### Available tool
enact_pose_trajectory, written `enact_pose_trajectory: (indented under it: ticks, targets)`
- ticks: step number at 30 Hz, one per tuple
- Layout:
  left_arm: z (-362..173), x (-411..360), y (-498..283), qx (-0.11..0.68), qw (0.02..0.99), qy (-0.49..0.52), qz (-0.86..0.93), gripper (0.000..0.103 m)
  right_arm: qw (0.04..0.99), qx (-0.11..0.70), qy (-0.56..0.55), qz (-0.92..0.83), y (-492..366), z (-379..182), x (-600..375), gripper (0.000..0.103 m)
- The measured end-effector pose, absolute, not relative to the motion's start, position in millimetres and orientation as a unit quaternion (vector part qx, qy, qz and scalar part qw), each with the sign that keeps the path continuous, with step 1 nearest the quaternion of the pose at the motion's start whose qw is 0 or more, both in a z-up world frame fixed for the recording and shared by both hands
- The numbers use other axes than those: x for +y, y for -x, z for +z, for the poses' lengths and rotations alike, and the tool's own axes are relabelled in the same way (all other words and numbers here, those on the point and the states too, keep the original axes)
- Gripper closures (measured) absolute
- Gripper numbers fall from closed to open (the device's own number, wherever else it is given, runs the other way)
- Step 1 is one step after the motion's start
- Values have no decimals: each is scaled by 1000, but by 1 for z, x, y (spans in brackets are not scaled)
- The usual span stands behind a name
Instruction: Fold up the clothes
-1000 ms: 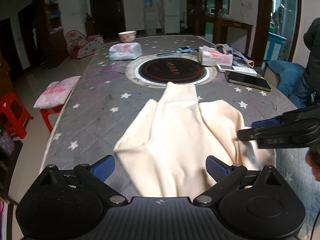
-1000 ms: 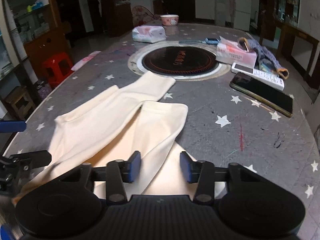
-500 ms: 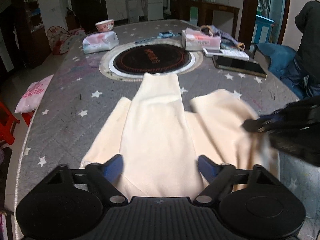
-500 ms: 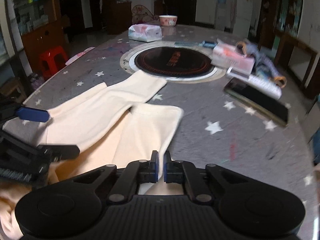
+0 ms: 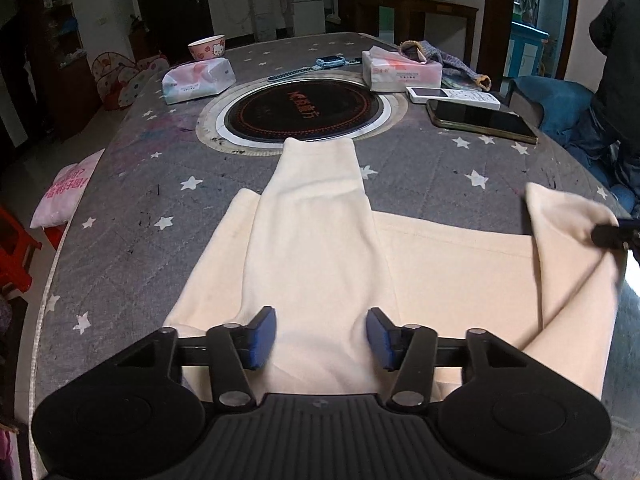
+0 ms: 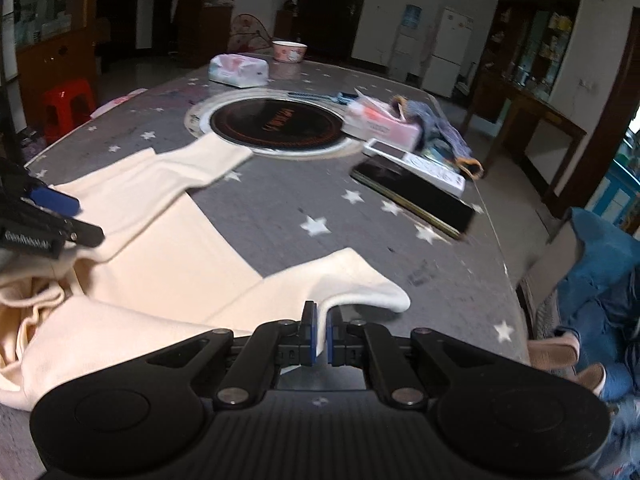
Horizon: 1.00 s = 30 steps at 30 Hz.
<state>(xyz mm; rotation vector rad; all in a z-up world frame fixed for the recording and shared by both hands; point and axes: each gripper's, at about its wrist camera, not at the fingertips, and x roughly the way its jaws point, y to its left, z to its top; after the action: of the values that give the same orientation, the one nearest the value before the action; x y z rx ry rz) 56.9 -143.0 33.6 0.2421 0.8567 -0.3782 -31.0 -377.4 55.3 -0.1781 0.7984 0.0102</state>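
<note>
a: where's the cream knit garment (image 5: 320,248)?

b: flat on the grey star-print table (image 5: 132,208), long axis toward the frame's top.

a: grippers?

b: left gripper (image 5: 322,338) straddles its near edge, jaws closing, not yet pressing. right gripper (image 6: 321,336) pinches the sleeve (image 6: 352,280), lower centre.

a cartoon cat face is printed on the pink bowl (image 5: 207,47). red writing on the round black cooktop (image 5: 303,109), on the white tissue box (image 5: 401,72) and on the pink bag (image 5: 68,184) is too small to read.
</note>
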Motion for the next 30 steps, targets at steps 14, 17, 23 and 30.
enact_pose_trajectory:
  ticks: [14, 17, 23, 30]
  targets:
    - [24, -170, -76, 408, 883, -132, -191, 88, 917, 391, 79, 8, 34, 48, -388, 99]
    - [35, -157, -72, 398, 891, -116, -187, 99, 918, 388, 80, 1, 37, 50, -392, 99]
    - [62, -110, -57, 362, 917, -91, -139, 103, 924, 375, 77, -21, 46, 58, -402, 99]
    - [81, -68, -45, 377, 917, -13, -131, 103, 926, 370, 74, -30, 58, 65, -409, 99]
